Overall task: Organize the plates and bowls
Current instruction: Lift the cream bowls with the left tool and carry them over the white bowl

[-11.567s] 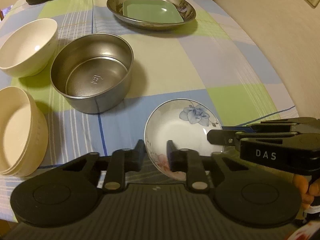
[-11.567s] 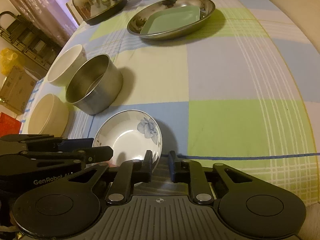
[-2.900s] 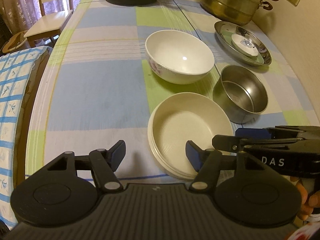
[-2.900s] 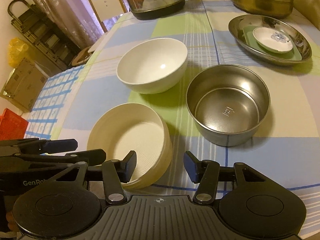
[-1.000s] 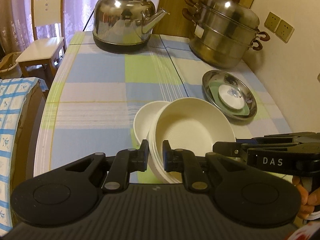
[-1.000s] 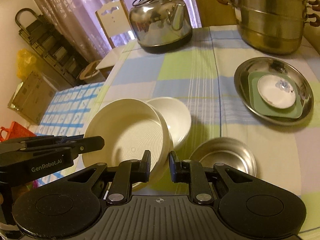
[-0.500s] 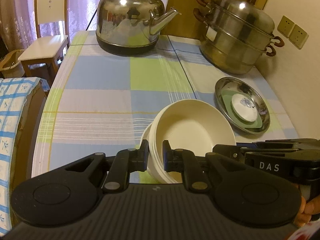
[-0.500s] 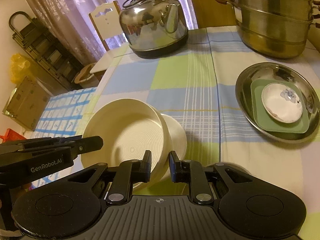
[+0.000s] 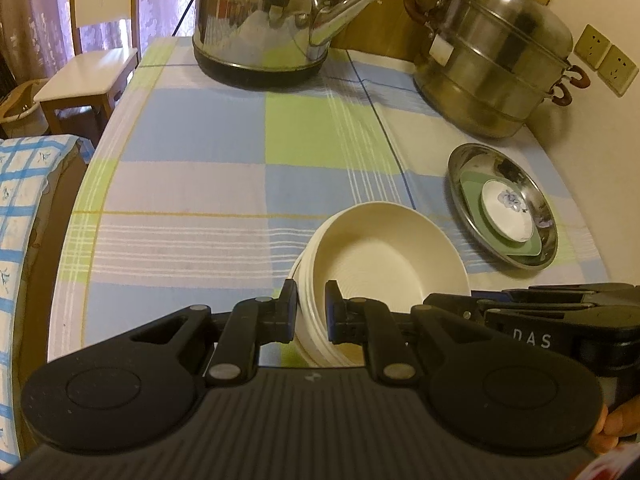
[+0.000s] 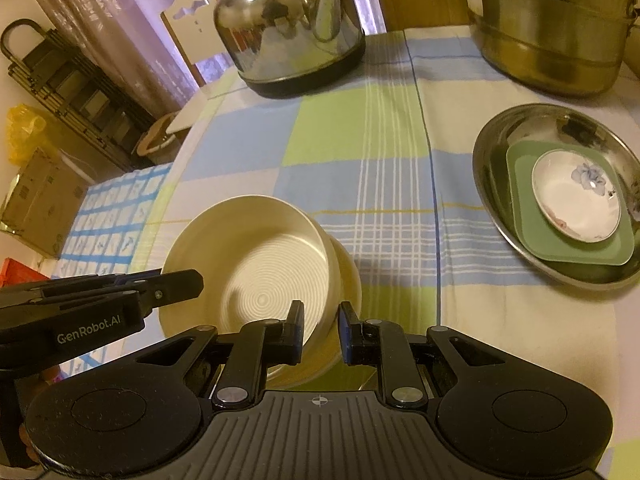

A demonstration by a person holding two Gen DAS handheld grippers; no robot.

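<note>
Setting: home dining room. Evidence: table under a checked blue, green and white cloth (image 9: pixel 224 184); steel kettle (image 9: pixel 264 20) and stacked steamer pot (image 9: pixel 492 60) at the far end; white wooden chair (image 9: pixel 92 60) beside the table; sheer curtains (image 10: pixel 104 20); wall sockets (image 9: pixel 608 64); cardboard box (image 10: pixel 36 204) on the floor.
</note>
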